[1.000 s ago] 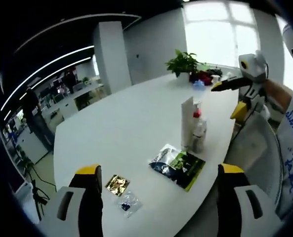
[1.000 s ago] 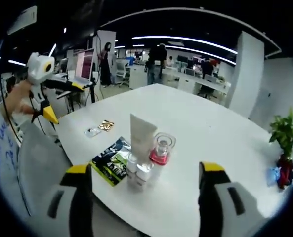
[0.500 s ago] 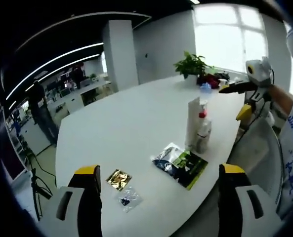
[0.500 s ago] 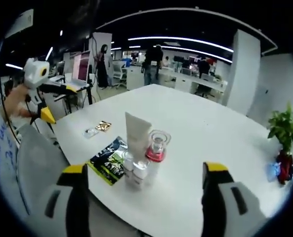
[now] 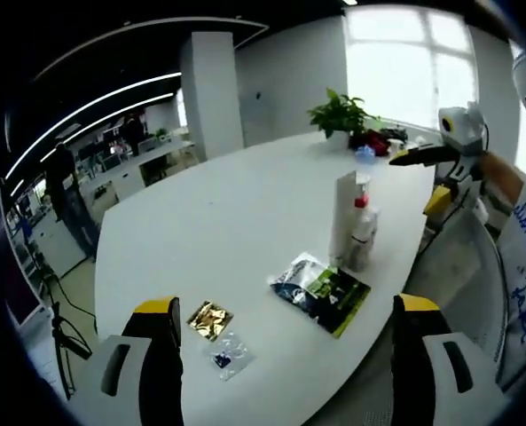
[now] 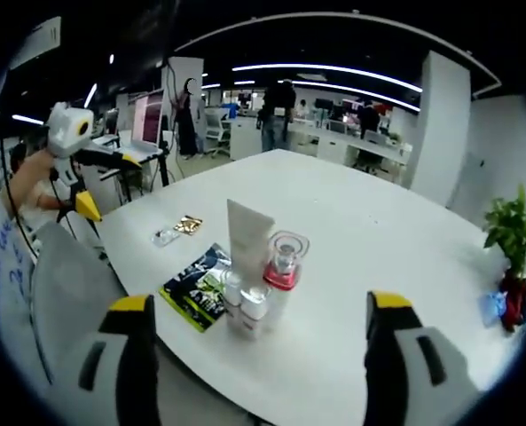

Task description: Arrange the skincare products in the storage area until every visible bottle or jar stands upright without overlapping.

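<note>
- Left gripper (image 5: 285, 355) with jaws spread wide, grasping nothing, hovering off the near edge of the white table (image 5: 218, 222).
- Right gripper (image 6: 258, 355) likewise spread and empty, off the table edge just in front of the cluster of skincare products.
- Skincare cluster close to that edge: tall white tube (image 6: 249, 244) upright, clear bottle with red collar (image 6: 283, 266) beside it, two small white-capped bottles (image 6: 245, 306) in front, all packed close or touching.
- Risk, as a judgement: reaching into so tight a group with wide jaws could knock a neighbour over or push a bottle off the nearby edge; the tall tube looks the easiest to topple.
- Dark and green flat pouch (image 5: 320, 293) lying just beside the cluster, possibly under a jaw's path.
- Gold sachet (image 5: 210, 319) and clear sachet (image 5: 227, 357) lying flat, well apart from the cluster, towards the table's corner.
- Potted plant (image 5: 338, 114) and small items at the far end of the table.
- Grey chair back (image 6: 72, 284) against the table edge beside the right gripper, crowding the approach.
- People standing among desks in the background.
</note>
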A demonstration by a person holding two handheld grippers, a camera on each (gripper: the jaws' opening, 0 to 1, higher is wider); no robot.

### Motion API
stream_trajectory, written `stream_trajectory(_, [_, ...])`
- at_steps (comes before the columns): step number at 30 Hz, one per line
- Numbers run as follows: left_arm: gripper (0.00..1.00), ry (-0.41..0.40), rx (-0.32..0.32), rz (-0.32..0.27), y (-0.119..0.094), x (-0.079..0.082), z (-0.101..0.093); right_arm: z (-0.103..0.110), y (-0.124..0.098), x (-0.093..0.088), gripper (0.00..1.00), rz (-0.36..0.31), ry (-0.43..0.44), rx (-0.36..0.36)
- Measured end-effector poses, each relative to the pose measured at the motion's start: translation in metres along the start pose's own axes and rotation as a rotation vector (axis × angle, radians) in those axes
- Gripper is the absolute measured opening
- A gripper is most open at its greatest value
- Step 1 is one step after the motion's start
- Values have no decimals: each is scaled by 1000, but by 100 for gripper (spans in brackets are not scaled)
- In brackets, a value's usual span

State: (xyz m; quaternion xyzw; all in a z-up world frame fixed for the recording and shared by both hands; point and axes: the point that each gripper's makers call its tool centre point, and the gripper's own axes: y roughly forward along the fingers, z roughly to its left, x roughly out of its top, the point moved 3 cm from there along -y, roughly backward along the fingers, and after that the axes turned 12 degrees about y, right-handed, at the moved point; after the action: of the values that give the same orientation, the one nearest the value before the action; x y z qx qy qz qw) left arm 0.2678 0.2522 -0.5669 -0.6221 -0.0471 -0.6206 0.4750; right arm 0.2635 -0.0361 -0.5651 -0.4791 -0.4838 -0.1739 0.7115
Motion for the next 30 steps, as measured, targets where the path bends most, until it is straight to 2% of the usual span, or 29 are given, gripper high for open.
stream_trajectory(11, [94,42,-14,77,7,-20,18,-3,-3,1,99,-4,11,-13])
stream_trajectory(15, [93,83,-33,148,12,-35,25,-3,-3,0,99,-1,14,-12])
stream_trajectory(20, [88,108,-69,179,19,-44,30,-5,-3,0,99,-1,17,-15])
stream_trajectory(23, [83,110,-104,211,25,-52,33,-5,-3,-1,98,8,13,-20])
stream_trajectory(30, [79,159,-155,287,38,-73,39,-6,-5,-2,98,8,20,-26])
